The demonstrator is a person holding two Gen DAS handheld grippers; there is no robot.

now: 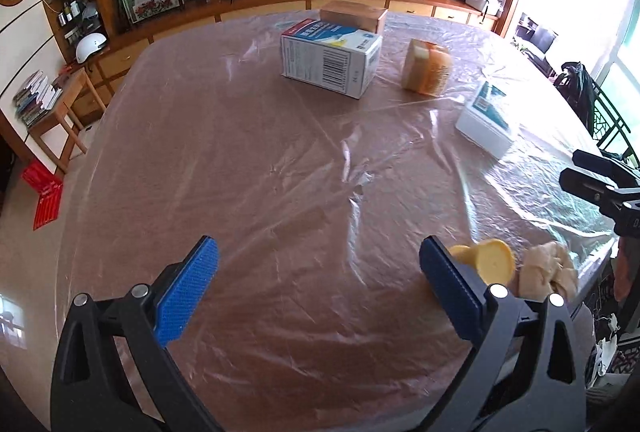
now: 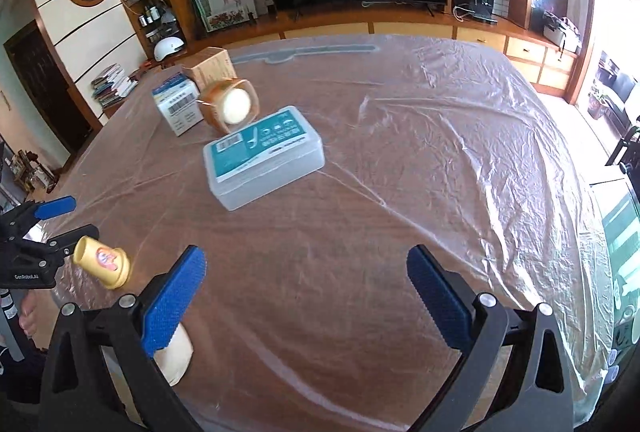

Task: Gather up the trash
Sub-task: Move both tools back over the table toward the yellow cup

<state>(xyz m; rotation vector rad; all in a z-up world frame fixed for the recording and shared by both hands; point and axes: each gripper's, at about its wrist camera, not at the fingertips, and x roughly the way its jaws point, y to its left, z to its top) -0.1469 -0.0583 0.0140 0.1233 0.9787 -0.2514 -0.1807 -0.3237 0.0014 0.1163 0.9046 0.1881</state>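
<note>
Yellow cup [image 1: 494, 261] lying at 3 o'clock of left gripper [image 1: 320, 280], jaws spread; right gripper [image 2: 306, 286] spread, empty

The left tool [image 1: 318, 288] hovers low, blue fingers spread wide. The right tool [image 2: 306, 296] is likewise wide apart, holding nothing.

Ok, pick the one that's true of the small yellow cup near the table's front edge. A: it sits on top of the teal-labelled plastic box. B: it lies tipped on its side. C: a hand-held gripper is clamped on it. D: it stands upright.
B: the small yellow cup lies on its side on the plastic-covered table, apart from the teal-labelled plastic box.
</note>
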